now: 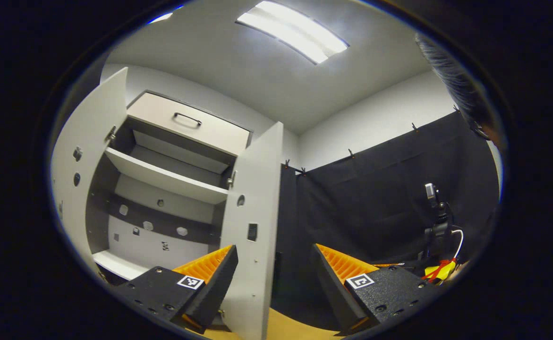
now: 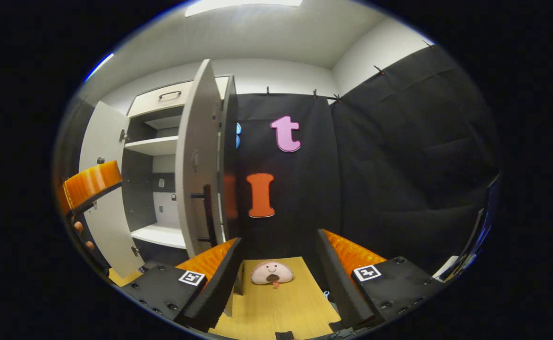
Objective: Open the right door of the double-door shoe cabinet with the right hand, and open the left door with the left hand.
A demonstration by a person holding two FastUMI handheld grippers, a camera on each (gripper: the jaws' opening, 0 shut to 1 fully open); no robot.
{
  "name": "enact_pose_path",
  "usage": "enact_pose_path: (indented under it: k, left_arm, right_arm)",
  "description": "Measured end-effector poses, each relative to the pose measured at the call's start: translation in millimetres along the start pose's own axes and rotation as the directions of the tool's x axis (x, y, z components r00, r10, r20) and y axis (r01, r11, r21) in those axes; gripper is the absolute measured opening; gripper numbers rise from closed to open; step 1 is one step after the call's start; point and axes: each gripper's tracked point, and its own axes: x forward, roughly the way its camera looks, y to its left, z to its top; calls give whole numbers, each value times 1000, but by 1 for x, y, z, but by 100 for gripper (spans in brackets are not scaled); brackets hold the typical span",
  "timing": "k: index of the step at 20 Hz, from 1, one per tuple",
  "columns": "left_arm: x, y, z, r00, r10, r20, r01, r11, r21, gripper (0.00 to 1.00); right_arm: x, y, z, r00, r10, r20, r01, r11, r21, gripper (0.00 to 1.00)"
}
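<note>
At the far left of both views stands the shoe cabinet (image 1: 163, 189), both of its doors swung open. In the left gripper view the left door (image 1: 87, 170) hangs out at the far left and the right door (image 1: 252, 226) juts toward the camera, its near edge between the fingers of the left hand-held gripper (image 1: 274, 264), which are spread apart and touch nothing that I can see. Inside, a white shelf (image 1: 163, 177) crosses the upper part and a lower board (image 1: 115, 264) sits near the bottom; above the doors a drawer front carries a dark handle (image 1: 187, 119).

In the right gripper view the right hand-held gripper (image 2: 278, 257) also has its fingers apart and holds nothing. The right door (image 2: 196, 165) stands edge-on just left of them, its dark bar handle (image 2: 207, 212) facing right. Between the fingers, on the wooden floor (image 2: 276, 307), lies a small pink plush toy (image 2: 271, 273). At the far left, beside the left door (image 2: 104, 198), part of the other gripper and fingers (image 2: 80, 229) of the hand holding it appear.
</note>
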Motion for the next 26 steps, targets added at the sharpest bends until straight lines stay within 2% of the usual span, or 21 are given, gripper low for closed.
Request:
enact_pose_path:
  k: [1,4,5,6,7,8,10,13,14,15,16,17,18,20,21,23,24,26]
  left_arm:
    - [9,-19,-11,999,-42,-17,41,999,-22,94]
    - [31,-66,-32,985,-167,-30,162,978,-132,94]
    - [36,-76,-38,980,-193,-36,184,966,-182,94]
    - [43,-78,-41,978,-203,-43,189,956,-226,93]
    - [49,-73,-46,979,-197,-51,178,951,-252,94]
    - [58,-72,-53,982,-180,-65,158,954,-256,94]
    - [75,-74,-78,982,-140,-127,109,968,-226,94]
    - [82,-88,-122,962,-131,-241,84,977,-196,95]
    - [82,-93,-138,955,-108,-276,57,981,-185,95]
    - [79,-93,-148,951,-75,-301,25,986,-165,95]
    - [79,-91,-157,948,-46,-314,3,990,-138,95]
    - [82,-89,-163,950,-26,-313,-8,994,-108,92]
    - [89,-88,-171,954,-14,-299,-11,997,-80,95]
    - [103,-90,-190,962,13,-274,-25,999,-42,92]
    - [108,-84,-209,956,47,-289,-56,998,-20,92]
    - [113,-56,-243,930,173,-326,-164,985,54,92]
    - [117,-39,-257,914,234,-331,-222,972,73,95]
    - [126,-16,-279,903,282,-324,-270,959,83,95]
  right_arm:
    - [-3,-23,-3,1000,-27,-4,27,1000,9,94]
    - [-13,-92,-26,992,-122,-38,124,992,30,93]
    - [-17,-114,-35,987,-150,-49,152,988,36,98]
    - [-17,-131,-38,983,-175,-57,178,983,43,89]
    - [-17,-147,-44,978,-197,-63,200,978,49,89]
    - [-19,-161,-50,974,-215,-65,219,974,51,96]
    - [-24,-190,-67,963,-257,-78,261,964,52,97]
    - [-31,-217,-91,959,-271,-88,279,956,94,97]
    - [-36,-224,-98,959,-266,-93,276,954,117,89]
    - [-38,-229,-103,961,-260,-93,271,952,140,97]
    - [-39,-235,-105,963,-258,-79,268,950,162,96]
    - [-39,-240,-106,965,-257,-58,263,947,182,89]
    - [-41,-247,-109,964,-260,-47,264,944,196,97]
    - [-38,-250,-124,971,-236,-37,239,950,199,98]
    - [-34,-249,-131,977,-214,-23,214,959,184,98]
    - [-18,-239,-149,993,-97,64,90,989,114,98]
    - [-6,-239,-171,996,-58,74,52,995,80,98]
    - [26,-261,-231,998,-64,-29,65,997,45,98]
